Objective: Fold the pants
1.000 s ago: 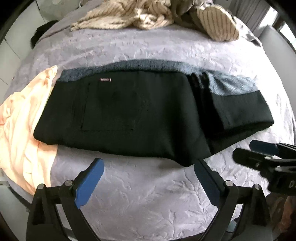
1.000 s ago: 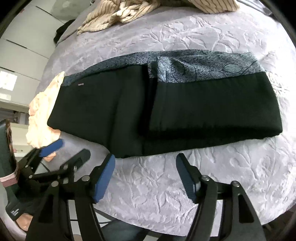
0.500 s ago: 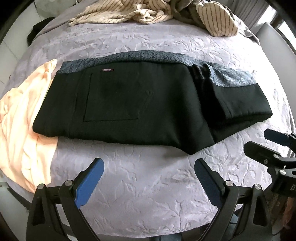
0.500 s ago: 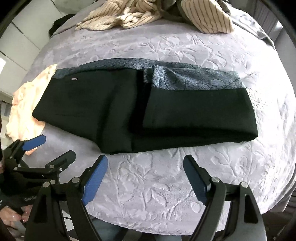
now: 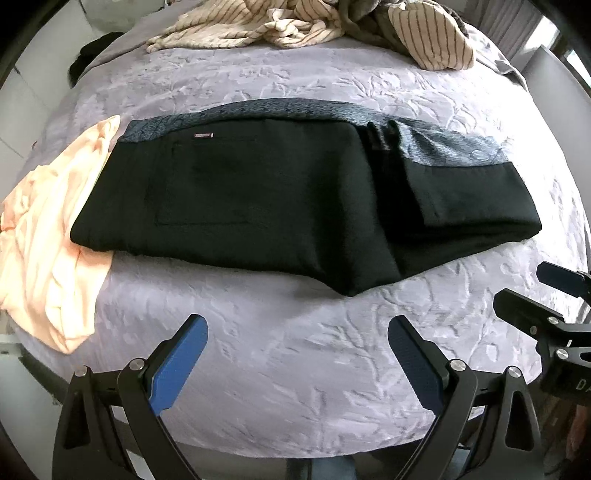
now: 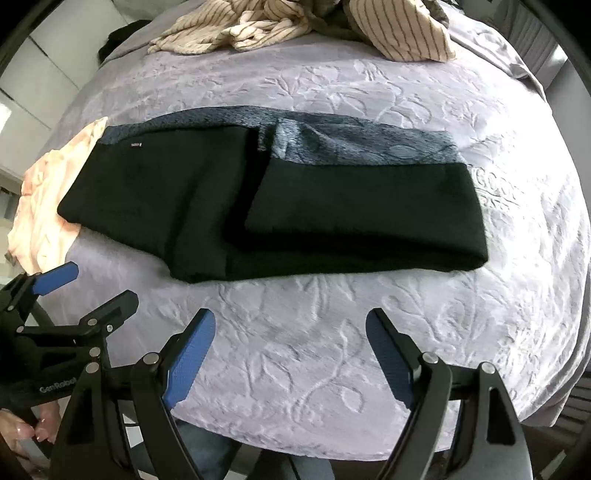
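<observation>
Black pants (image 5: 258, 206) lie folded across the lilac bedspread, with the legs doubled over on the right and a grey patterned lining showing along the far edge. They also show in the right wrist view (image 6: 258, 206). My left gripper (image 5: 295, 343) is open and empty, hovering over the bedspread short of the pants' near edge. My right gripper (image 6: 290, 339) is open and empty, also short of the near edge. The right gripper shows at the right edge of the left wrist view (image 5: 535, 295), and the left gripper at the left of the right wrist view (image 6: 81, 288).
A peach garment (image 5: 48, 236) lies at the bed's left edge, partly under the pants. Striped beige clothes (image 5: 295, 22) are piled at the far side of the bed. The embossed bedspread (image 5: 295, 369) ends just below both grippers.
Both grippers have pulled back and risen from the pants, so more of the bed shows. The pants have not moved. Both grippers stay open.
</observation>
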`<move>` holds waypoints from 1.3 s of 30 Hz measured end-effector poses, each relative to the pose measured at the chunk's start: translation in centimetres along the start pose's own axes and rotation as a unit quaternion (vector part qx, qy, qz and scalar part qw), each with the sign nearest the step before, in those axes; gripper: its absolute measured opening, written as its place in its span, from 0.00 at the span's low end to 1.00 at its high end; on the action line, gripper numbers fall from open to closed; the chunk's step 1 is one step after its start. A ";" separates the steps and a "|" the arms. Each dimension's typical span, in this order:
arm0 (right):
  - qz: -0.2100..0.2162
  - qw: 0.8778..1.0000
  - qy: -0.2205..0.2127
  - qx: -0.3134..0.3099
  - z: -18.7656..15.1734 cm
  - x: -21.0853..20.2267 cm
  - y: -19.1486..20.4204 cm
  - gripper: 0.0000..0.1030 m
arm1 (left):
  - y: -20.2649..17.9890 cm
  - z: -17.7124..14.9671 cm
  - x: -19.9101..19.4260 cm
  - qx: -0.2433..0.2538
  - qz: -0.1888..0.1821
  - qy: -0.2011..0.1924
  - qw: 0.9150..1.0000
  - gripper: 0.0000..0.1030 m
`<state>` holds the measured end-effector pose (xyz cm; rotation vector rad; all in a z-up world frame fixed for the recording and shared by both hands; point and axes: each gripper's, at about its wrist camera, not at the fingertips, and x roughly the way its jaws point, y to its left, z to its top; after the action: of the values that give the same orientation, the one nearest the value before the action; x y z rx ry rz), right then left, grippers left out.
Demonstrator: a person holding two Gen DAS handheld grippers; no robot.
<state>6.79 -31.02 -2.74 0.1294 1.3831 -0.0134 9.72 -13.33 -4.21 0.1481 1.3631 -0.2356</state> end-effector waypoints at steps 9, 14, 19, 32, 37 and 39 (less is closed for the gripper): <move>0.008 1.000 -0.013 -0.019 0.1 -1.3 -1.9 0.84 | -1.4 -1.1 -1.8 -0.026 0.017 -0.013 0.999 0.96; 0.016 0.999 -0.017 -0.035 0.0 -1.6 -1.7 0.84 | -1.1 -2.0 -2.5 -0.042 0.027 -0.016 0.999 0.96; 0.023 0.999 -0.016 -0.047 -0.2 -1.7 -1.1 0.84 | -0.4 -3.1 -3.1 -0.056 0.034 -0.016 0.998 0.96; 0.015 0.999 -0.023 -0.042 1.6 -1.0 2.2 0.84 | 5.1 -1.9 -3.1 -0.054 0.039 -0.027 0.997 0.96; 0.010 0.999 -0.014 -0.044 3.4 0.3 6.2 0.84 | 9.9 -0.5 -2.5 -0.065 0.036 -0.024 0.997 0.96; 0.004 0.998 -0.013 -0.055 4.0 0.6 7.9 0.84 | 11.6 0.1 -2.1 -0.066 0.033 -0.022 0.997 0.96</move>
<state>11.49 -23.53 -1.95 0.0414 1.3550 0.0676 12.39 -1.95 -2.45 0.0771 1.3225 -0.0937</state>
